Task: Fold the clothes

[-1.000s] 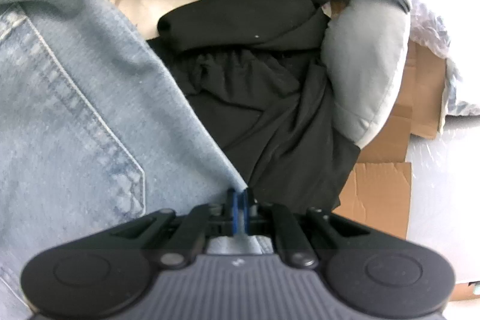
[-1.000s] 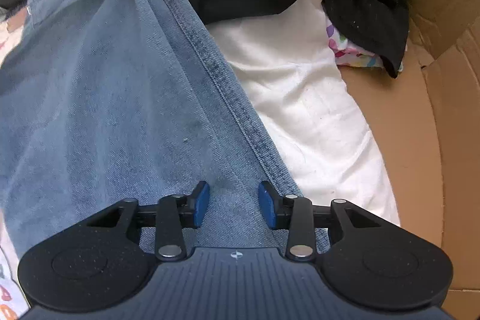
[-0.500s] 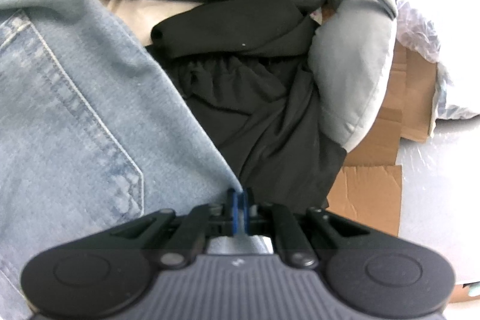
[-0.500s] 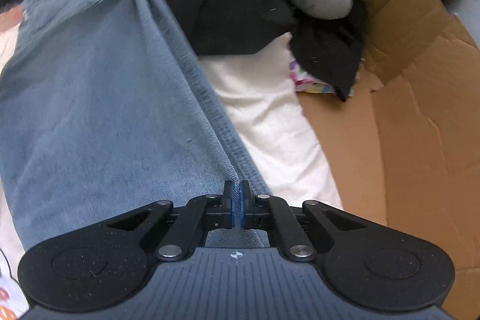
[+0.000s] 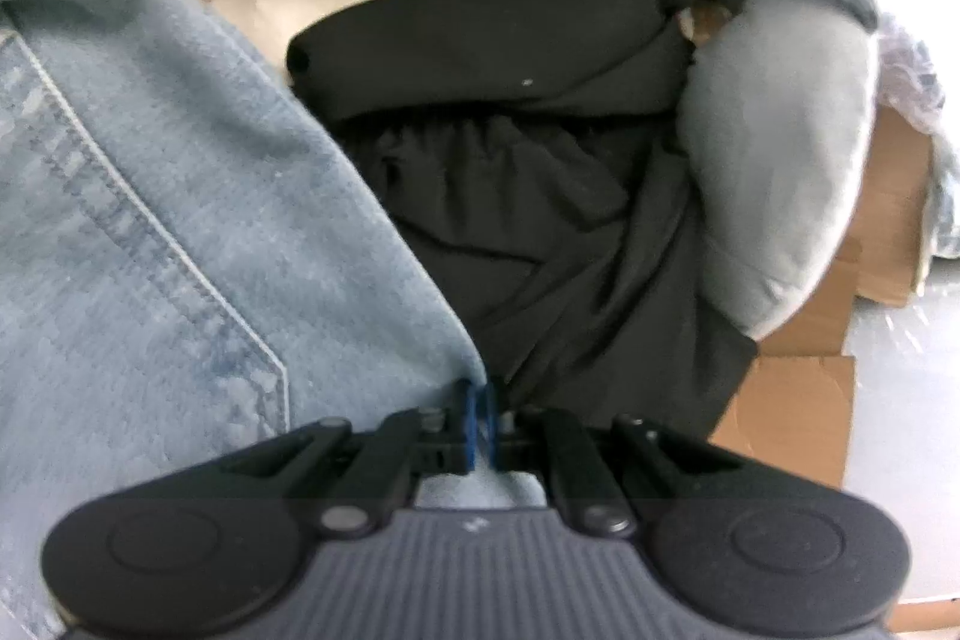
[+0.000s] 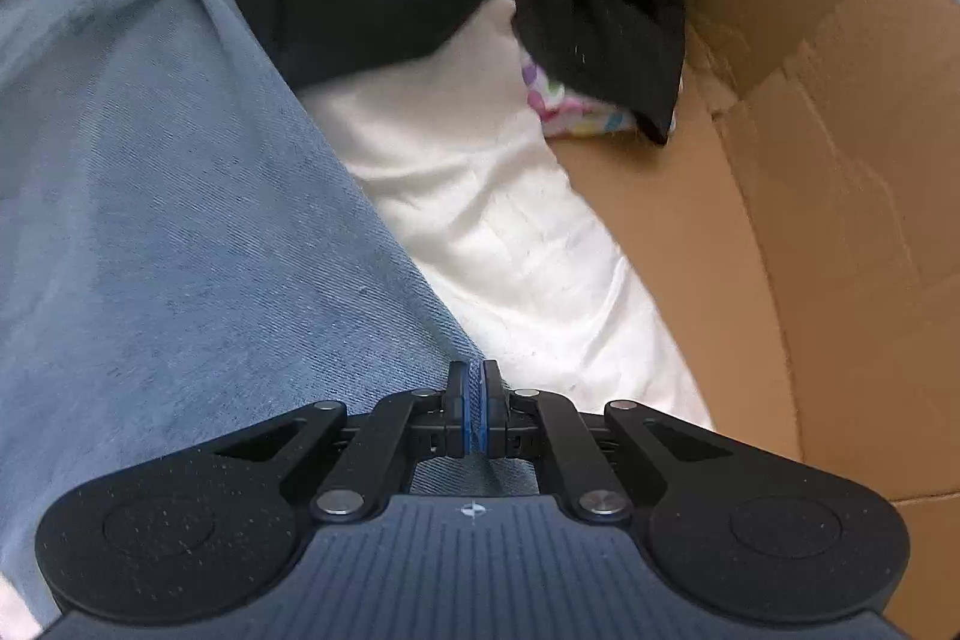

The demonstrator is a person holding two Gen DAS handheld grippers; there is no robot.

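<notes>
**Both grippers clamping the denim over a cluttered cardboard floor**

I am working over flattened brown corrugated cardboard (image 6: 798, 232), creased and dull, with a rumpled white sheet (image 6: 498, 220) lying across it and pale smooth flooring (image 5: 900, 430) showing far right in the left view. The light-blue denim jeans (image 5: 168, 232) are filling the left of both views, twill-grained, with a stitched back pocket near my left gripper (image 5: 479, 421), whose blue pads are clenching the denim's edge. My right gripper (image 6: 475, 415) is pinching a seam fold of the same jeans (image 6: 180, 232). Beyond, a crumpled matte black garment (image 5: 540, 220) is lying beside a soft grey padded sleeve-like piece (image 5: 780, 148).
</notes>
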